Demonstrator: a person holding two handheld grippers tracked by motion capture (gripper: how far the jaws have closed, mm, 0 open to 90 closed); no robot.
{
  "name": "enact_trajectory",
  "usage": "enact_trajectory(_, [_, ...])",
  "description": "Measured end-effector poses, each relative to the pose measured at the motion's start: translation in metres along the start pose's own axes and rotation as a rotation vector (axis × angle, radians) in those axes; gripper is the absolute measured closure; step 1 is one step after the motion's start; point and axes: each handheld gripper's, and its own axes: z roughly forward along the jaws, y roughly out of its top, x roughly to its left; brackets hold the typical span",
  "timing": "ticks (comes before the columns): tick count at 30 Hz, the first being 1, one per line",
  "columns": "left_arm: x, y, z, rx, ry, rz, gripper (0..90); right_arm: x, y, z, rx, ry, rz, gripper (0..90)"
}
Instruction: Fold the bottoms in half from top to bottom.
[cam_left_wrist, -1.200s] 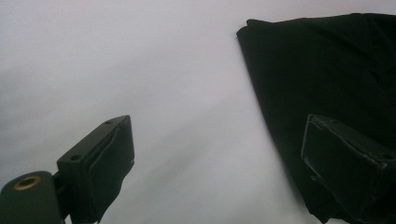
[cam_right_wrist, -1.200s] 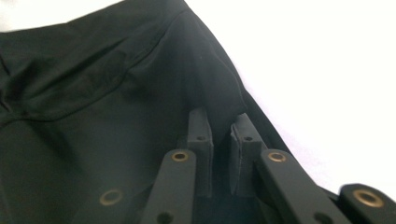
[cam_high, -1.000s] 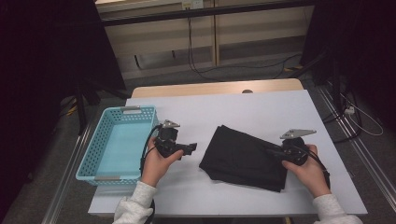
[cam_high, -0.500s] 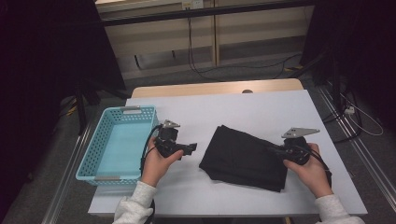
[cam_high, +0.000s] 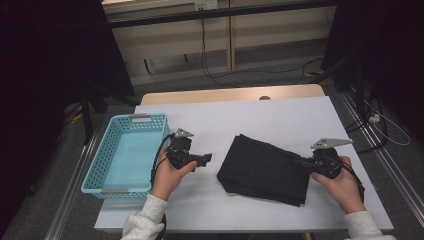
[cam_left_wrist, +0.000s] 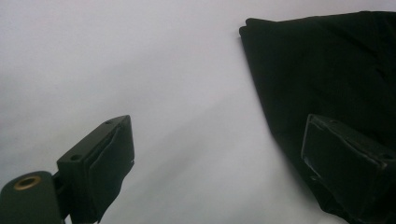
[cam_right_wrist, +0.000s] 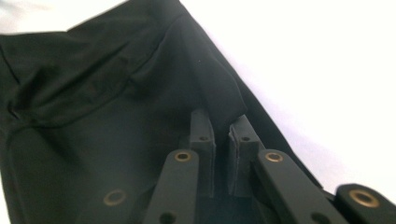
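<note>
Bare white tabletop (cam_high: 280, 117) across the whole far half, open for passage. Narrow free strip between the left gripper (cam_high: 206, 160), jaws wide apart, and the folded black cloth (cam_high: 265, 170). Blocked at the left edge by the light-blue plastic lattice basket (cam_high: 107, 150), walls raised. Right gripper (cam_high: 299, 162) pinching a fold at the cloth's right side; bare white strip along the near edge

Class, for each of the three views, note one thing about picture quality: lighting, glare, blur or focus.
High view: the room around the white table is dark, the tabletop evenly lit. Left gripper view: the table looks hazy and soft, and the black cloth shows almost no detail. Right gripper view: the table at upper right is washed out to white, while the cloth's folds stay readable near the right gripper.
</note>
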Motion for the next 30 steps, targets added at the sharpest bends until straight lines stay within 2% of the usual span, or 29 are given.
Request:
enact_trajectory(4, [-0.004, 0.001, 0.0, 0.012, -0.014, 0.013, 9.3, -0.003, -0.005, 0.003, 0.024, -0.004, 0.009, 82.6])
enact_trajectory(6, [-0.007, 0.001, 0.001, -0.003, -0.013, 0.012, 9.3, -0.003, -0.006, 0.004, 0.039, -0.009, 0.002, 82.6])
enact_trajectory(8, [-0.011, 0.0, 0.002, 0.011, -0.02, 0.026, 9.3, -0.003, -0.008, 0.005, 0.049, -0.016, 0.007, 82.5])
enact_trajectory(15, [-0.027, -0.003, 0.012, 0.03, -0.059, 0.036, 10.8, -0.005, -0.012, 0.004, 0.051, -0.012, 0.009, 82.0])
enact_trajectory(16, [-0.029, -0.004, 0.014, 0.021, -0.05, 0.038, 10.9, -0.005, -0.012, 0.004, 0.051, -0.015, 0.01, 81.8])
enact_trajectory(18, [-0.033, -0.006, 0.016, 0.022, -0.068, 0.031, 11.6, -0.006, -0.013, 0.004, 0.051, -0.016, 0.014, 81.9])
enact_trajectory(20, [-0.036, -0.008, 0.018, 0.038, -0.091, 0.022, 12.5, -0.006, -0.013, 0.004, 0.046, -0.019, 0.014, 81.3])
enact_trajectory(22, [-0.039, -0.011, 0.021, 0.049, -0.09, 0.027, 13.1, -0.006, -0.013, 0.004, 0.044, -0.02, 0.011, 80.8])
enact_trajectory(24, [-0.041, -0.014, 0.024, 0.071, -0.094, 0.021, 15.0, -0.006, -0.014, 0.004, 0.041, -0.027, -0.002, 77.7])
enact_trajectory(26, [-0.043, -0.017, 0.026, 0.08, -0.099, 0.017, 15.3, -0.005, -0.013, 0.003, 0.03, -0.039, -0.008, 70.8])
enact_trajectory(28, [-0.045, -0.02, 0.027, 0.088, -0.109, 0.007, 16.3, -0.005, -0.012, 0.001, -0.005, -0.059, -0.024, 63.2])
enact_trajectory(30, [-0.047, -0.022, 0.028, 0.099, -0.11, 0.024, 16.3, -0.006, -0.012, 0.0, -0.032, -0.071, -0.007, 58.3])
